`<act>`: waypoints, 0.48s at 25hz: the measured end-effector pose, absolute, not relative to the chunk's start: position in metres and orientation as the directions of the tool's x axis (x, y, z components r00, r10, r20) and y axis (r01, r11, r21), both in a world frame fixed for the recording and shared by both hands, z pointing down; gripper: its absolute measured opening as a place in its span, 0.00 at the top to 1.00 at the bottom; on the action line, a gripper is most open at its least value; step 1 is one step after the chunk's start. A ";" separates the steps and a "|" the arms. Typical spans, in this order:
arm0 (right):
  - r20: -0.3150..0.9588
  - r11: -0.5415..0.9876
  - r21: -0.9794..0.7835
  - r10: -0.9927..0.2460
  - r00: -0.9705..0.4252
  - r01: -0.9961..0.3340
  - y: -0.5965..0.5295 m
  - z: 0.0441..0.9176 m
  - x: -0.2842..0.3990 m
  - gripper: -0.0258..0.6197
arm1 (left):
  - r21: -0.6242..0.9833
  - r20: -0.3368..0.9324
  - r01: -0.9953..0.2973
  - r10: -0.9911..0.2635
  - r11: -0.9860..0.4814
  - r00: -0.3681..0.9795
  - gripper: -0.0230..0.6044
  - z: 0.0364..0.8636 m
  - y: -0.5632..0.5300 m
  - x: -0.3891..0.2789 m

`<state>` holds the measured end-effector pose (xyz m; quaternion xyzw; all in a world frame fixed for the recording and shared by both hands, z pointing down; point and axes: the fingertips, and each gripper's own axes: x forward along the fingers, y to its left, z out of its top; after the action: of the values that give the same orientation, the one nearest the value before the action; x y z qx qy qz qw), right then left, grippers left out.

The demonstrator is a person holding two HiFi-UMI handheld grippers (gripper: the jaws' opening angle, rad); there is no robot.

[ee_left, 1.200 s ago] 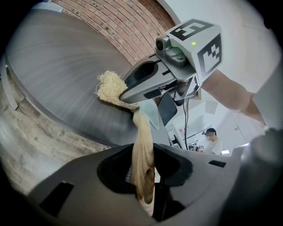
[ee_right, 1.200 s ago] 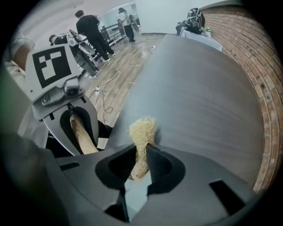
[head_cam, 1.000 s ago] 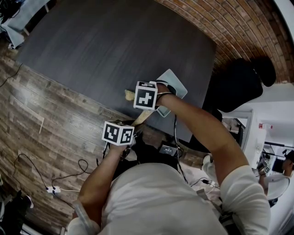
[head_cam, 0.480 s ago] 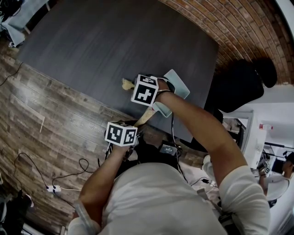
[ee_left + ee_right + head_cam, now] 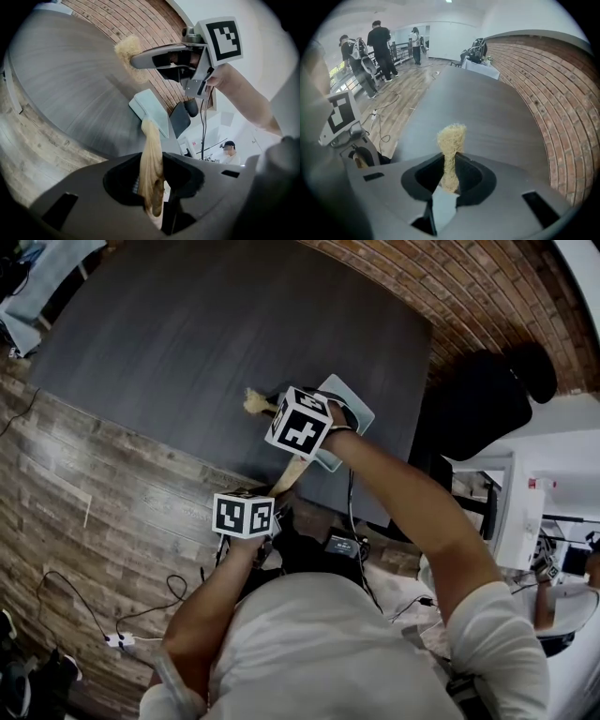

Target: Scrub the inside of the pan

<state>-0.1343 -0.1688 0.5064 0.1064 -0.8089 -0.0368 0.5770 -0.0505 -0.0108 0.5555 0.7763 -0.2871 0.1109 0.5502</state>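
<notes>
Left gripper (image 5: 152, 199) clamps the pale-blue square pan's (image 5: 354, 409) wooden handle (image 5: 151, 157) at the dark table's (image 5: 187, 334) five-o'clock edge. Right gripper (image 5: 449, 180) pinches a straw-fibre scrubber (image 5: 451, 138). Bare tabletop spreads toward ten o'clock.

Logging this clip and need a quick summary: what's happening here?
A person works at a dark table with two handheld grippers. The left gripper is shut on the wooden handle of a pale blue square pan. The right gripper is shut on a straw-coloured fibre scrubber, held in the air beside the pan, not touching it.
</notes>
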 end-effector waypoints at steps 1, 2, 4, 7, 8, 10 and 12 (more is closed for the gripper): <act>0.924 0.972 0.187 -0.224 -0.311 -0.144 -0.170 0.504 -0.130 0.84 | 0.790 0.489 -0.570 -0.328 -0.226 0.808 0.77 0.556 -0.013 -0.050; 0.922 0.969 0.190 -0.231 -0.310 -0.158 -0.170 0.502 -0.126 0.84 | 0.789 0.491 -0.572 -0.331 -0.222 0.806 0.77 0.556 -0.016 -0.050; 0.918 0.962 0.196 -0.248 -0.309 -0.188 -0.171 0.497 -0.115 0.84 | 0.786 0.496 -0.579 -0.339 -0.217 0.800 0.77 0.556 -0.021 -0.049; 0.909 0.948 0.211 -0.279 -0.309 -0.236 -0.172 0.490 -0.099 0.84 | 0.782 0.503 -0.589 -0.352 -0.205 0.789 0.77 0.557 -0.027 -0.045; 0.906 0.944 0.215 -0.289 -0.310 -0.251 -0.171 0.488 -0.094 0.84 | 0.782 0.505 -0.592 -0.357 -0.198 0.786 0.77 0.557 -0.029 -0.043; 0.902 0.935 0.221 -0.304 -0.308 -0.276 -0.169 0.484 -0.084 0.84 | 0.782 0.508 -0.595 -0.366 -0.184 0.780 0.77 0.555 -0.034 -0.038; 0.899 0.927 0.224 -0.316 -0.305 -0.301 -0.167 0.481 -0.075 0.84 | 0.779 0.515 -0.601 -0.366 -0.178 0.775 0.77 0.554 -0.037 -0.033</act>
<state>-0.0748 -0.1667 0.4815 0.1908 -0.8076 -0.0067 0.5580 -0.0325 -0.0370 0.5542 0.7601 -0.3180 0.1057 0.5568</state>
